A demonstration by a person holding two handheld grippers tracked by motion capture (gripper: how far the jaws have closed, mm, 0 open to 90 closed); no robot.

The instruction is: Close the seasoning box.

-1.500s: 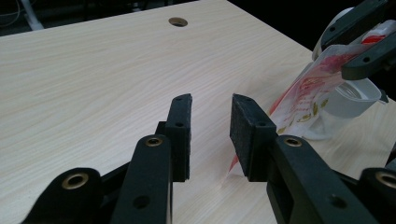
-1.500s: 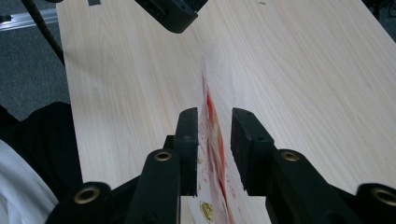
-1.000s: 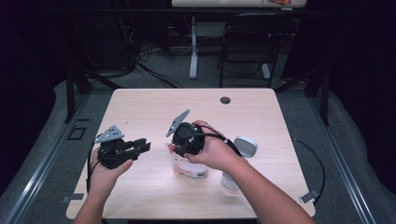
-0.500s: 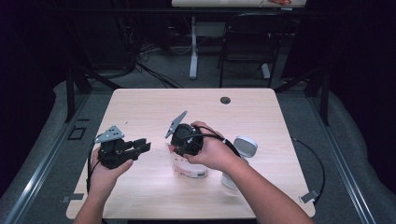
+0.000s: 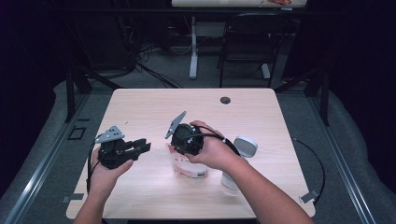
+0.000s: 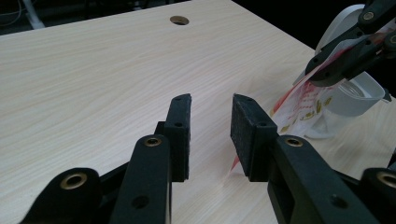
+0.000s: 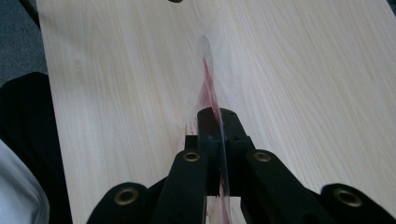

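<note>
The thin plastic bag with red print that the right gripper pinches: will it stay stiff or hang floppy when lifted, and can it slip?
The bag is probably floppy: it is thin film, crumpled where it sags below the right gripper. It looks light for its size. It may be slippery, since the film looks glossy and the jaws hold only its top edge, seen edge-on in the right gripper view.

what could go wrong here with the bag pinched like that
1. The right gripper pinches just the thin edge of the clear plastic bag with red print; a tug could tear it or let it slip out.
2. The open left gripper sits apart from the bag, giving it no support.
3. The white container stands close behind and could be knocked.
</note>
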